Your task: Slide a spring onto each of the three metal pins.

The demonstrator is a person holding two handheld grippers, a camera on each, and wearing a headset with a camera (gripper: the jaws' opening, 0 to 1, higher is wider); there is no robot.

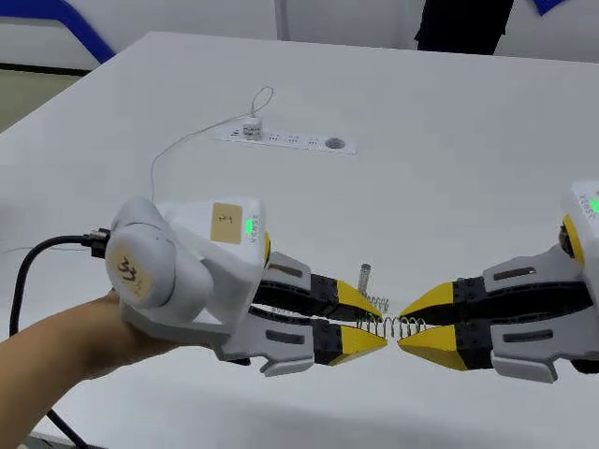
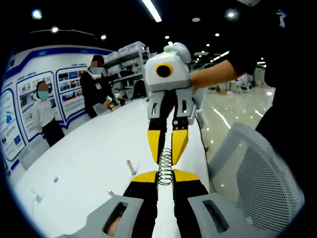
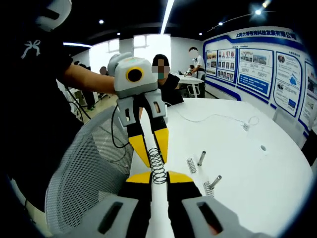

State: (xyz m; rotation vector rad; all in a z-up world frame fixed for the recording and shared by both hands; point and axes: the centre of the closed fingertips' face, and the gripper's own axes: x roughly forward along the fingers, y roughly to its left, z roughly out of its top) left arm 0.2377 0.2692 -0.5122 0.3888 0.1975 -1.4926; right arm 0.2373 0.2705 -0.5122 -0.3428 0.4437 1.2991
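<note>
Above the table (image 1: pixel 449 140), left gripper (image 2: pixel 165 177) and right gripper (image 3: pixel 158 179) each pinch an end of one spring (image 1: pixel 395 326); threading looks pending, needing one end freed and lined up with a pin (image 3: pixel 201 158) nearby.

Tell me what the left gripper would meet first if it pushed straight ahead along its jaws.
The coiled metal spring at the left gripper's tips comes first. Right behind it are the yellow tips of the right gripper, which points straight back. The gap between them looks short.
</note>
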